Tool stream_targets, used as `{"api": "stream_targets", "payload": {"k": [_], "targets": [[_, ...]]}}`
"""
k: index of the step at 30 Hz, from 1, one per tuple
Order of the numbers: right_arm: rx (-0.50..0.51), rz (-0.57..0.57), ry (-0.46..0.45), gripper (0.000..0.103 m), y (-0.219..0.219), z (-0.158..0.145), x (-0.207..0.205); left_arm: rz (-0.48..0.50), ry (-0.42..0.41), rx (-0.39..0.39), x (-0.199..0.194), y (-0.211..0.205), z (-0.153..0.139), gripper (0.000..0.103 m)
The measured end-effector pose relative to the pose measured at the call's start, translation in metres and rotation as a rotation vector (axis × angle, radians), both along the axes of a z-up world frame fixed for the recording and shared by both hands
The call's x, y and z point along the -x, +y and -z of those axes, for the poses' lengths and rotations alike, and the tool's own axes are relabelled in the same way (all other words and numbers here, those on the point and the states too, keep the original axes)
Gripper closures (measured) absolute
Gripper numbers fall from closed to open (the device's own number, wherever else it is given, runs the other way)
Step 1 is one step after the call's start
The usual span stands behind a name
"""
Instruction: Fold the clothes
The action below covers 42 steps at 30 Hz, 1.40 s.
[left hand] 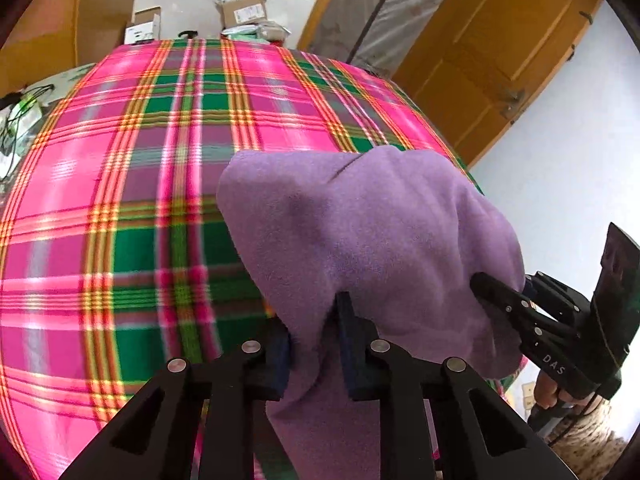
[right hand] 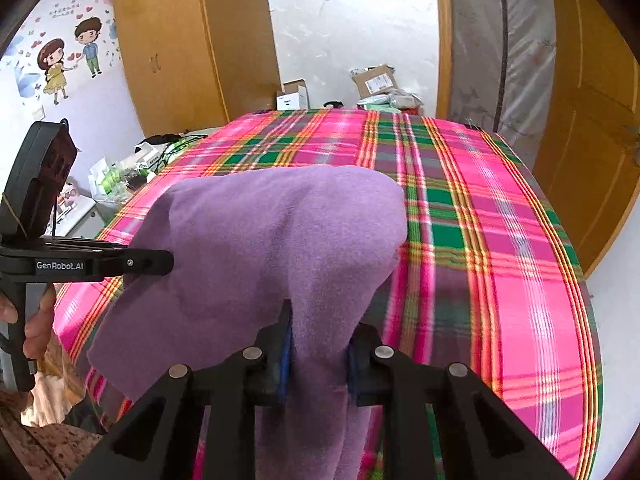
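Purple fleece garment [left hand: 372,232] is what we hold up over the bed, its near edge pinched in 2 places and its far part draped down toward the cover. Biggest in our view is the bed [left hand: 120,184], spread with a plaid cover in pink, green and yellow. Past its far end we see an orange wooden wardrobe [right hand: 180,48], a wooden door [left hand: 500,48] to the right, and cardboard boxes [right hand: 374,80] against the white wall. Next comes the garment itself, bunched into soft folds between our 2 tools. Our left gripper [left hand: 314,344] is clamped on a fold of the purple cloth, the fabric squeezed between its blue pads. Our right gripper [right hand: 318,356] is likewise clamped on the cloth, which hangs down between its fingers. Smallest, cartoon stickers [right hand: 68,60] decorate the left wall.
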State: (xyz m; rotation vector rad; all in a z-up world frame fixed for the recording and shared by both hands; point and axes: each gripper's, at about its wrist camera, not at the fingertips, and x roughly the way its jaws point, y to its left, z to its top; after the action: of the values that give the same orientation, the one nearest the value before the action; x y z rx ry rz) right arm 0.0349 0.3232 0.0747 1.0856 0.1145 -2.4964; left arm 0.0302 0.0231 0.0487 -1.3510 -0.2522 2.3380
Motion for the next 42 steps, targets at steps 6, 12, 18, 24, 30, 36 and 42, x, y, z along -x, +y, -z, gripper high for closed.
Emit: {"api": "stream_targets", "payload": {"k": [6,12,18,24,30,36,42], "targets": [[0.027,-0.03,-0.001,0.082,-0.024,-0.001,0.02,-0.05,0.006,0.008,0.019,-0.024,-0.003,0.083],[0.053,-0.06,-0.001,0.082,-0.048,0.001,0.043,-0.1,0.006,0.017,0.042,-0.047,-0.003,0.083],[0.078,-0.087,-0.004,0.082,-0.071,0.001,0.066,-0.142,0.011,0.019,0.061,-0.067,-0.008,0.083],[0.109,-0.101,-0.016,0.082,-0.091,0.004,0.094,-0.184,0.02,0.037,0.078,-0.086,-0.01,0.083],[0.123,-0.102,-0.021,0.082,-0.108,0.008,0.114,-0.209,0.009,0.051,0.104,-0.1,-0.008,0.083],[0.141,-0.089,-0.025,0.082,-0.113,0.011,0.131,-0.217,0.01,0.045,0.126,-0.108,-0.009,0.083],[0.145,-0.074,-0.029,0.082,-0.124,0.016,0.15,-0.217,0.008,0.061,0.147,-0.113,-0.006,0.083]]}}
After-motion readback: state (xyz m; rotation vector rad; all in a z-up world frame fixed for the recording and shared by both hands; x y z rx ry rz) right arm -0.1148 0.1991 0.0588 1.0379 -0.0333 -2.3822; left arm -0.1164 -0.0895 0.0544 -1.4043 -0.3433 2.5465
